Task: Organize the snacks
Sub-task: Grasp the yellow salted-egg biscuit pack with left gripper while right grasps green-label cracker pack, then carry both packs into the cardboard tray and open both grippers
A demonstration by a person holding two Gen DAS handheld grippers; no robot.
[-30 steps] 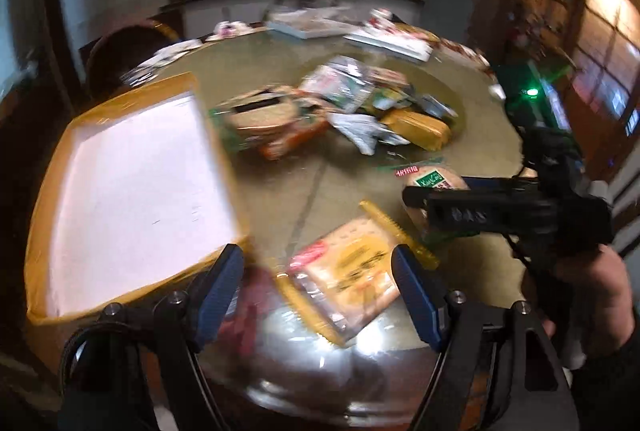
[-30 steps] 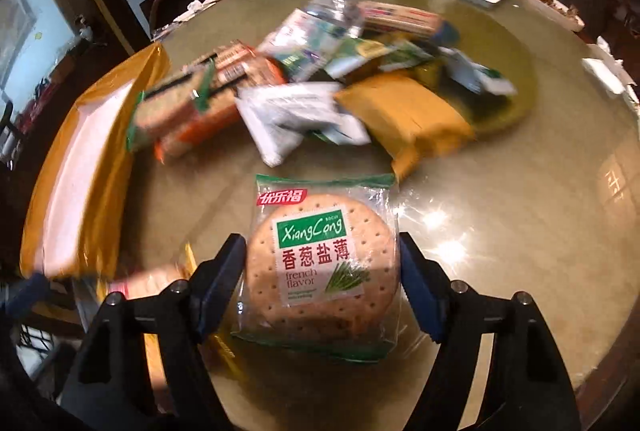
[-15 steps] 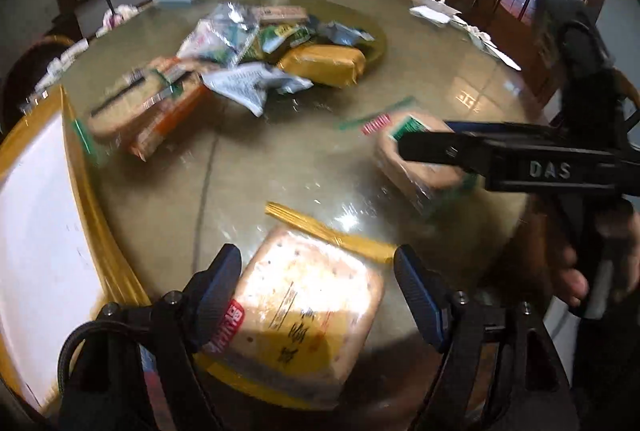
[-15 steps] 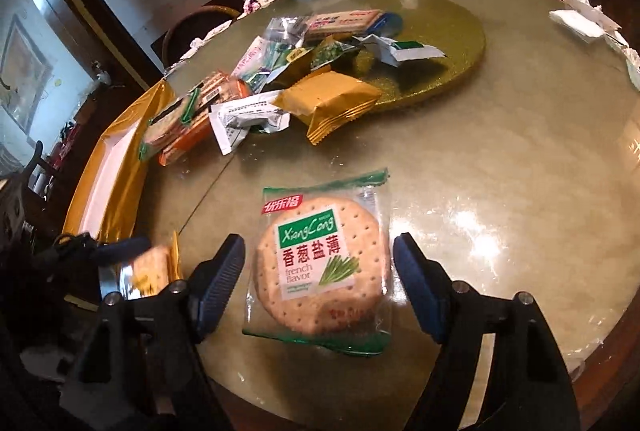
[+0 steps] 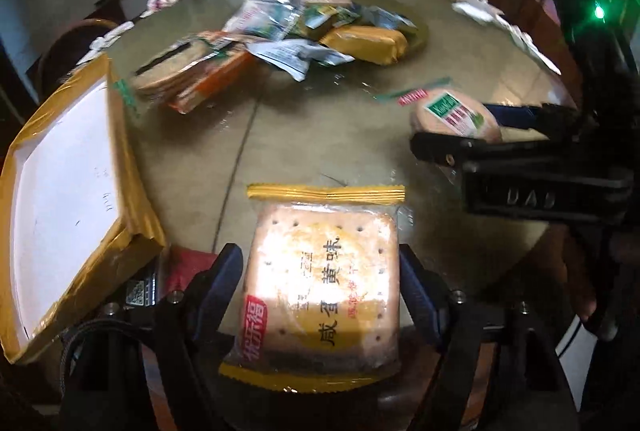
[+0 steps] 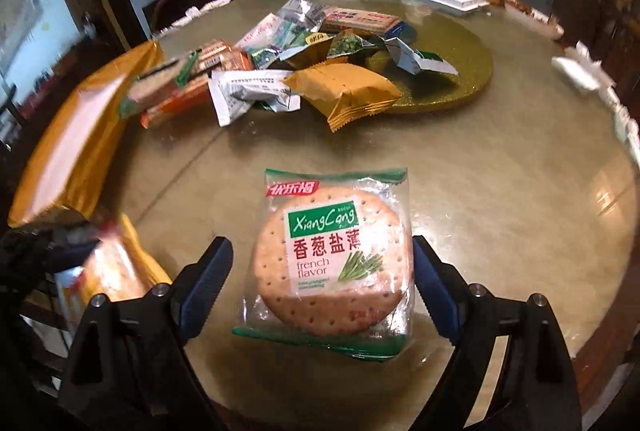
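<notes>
Our left gripper [image 5: 320, 295] is wide open around the square cracker pack [image 5: 320, 287]; our right gripper [image 6: 322, 291], open too, straddles the round one [image 6: 328, 263].

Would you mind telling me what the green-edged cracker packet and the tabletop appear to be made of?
The green-edged cracker packet looks like thin clear plastic film, glossy: the round cracker shows through it, and its sealed ends are crimped. The tabletop looks like polished stone or a lacquered surface; bright reflections sit on it, but the pictures do not settle which.
</notes>
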